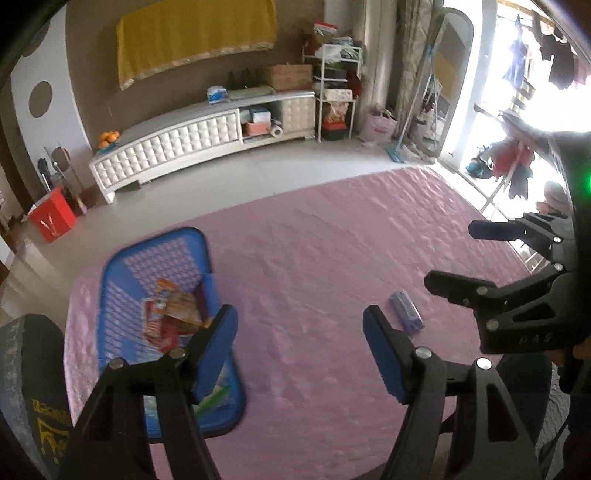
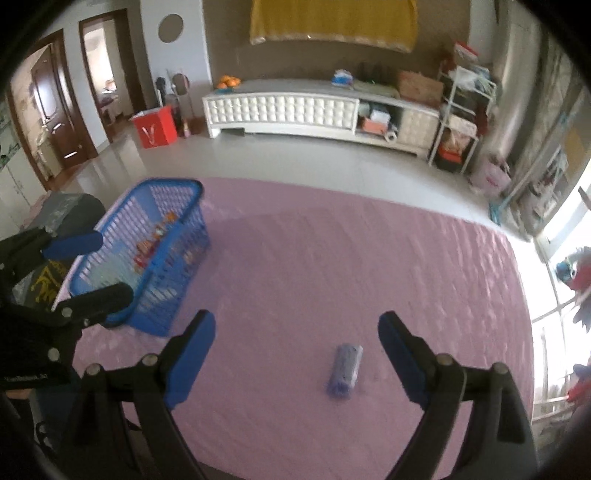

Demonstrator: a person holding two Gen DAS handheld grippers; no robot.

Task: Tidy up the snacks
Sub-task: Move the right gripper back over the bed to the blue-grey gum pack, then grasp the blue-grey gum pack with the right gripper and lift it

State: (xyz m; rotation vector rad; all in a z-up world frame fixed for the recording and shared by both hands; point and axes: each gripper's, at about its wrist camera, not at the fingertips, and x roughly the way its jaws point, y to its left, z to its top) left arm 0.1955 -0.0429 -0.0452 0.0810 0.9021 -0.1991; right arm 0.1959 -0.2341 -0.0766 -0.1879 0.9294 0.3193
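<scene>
Both fingers (image 2: pixel 399 350) pairs are spread, holding nothing; the purple snack (image 2: pixel 345 371) lies on the pink bench (image 2: pixel 332 258), blue basket (image 2: pixel 166 221) at ten o'clock; next I lower the right gripper (image 2: pixel 297 356) around it

You face a brown wall (image 2: pixel 229 44) hung with a yellow cloth (image 2: pixel 332 20), and below it a long white tufted TV cabinet (image 2: pixel 280 107) stands on the pale tiled floor (image 2: pixel 295 155). To your left you have two dark wooden doorways (image 2: pixel 66 96) and a red box (image 2: pixel 155 125). To your right, a white shelf rack (image 2: pixel 461 118) stands beside the cabinet, and strong daylight pours through the balcony windows (image 1: pixel 491 110).
</scene>
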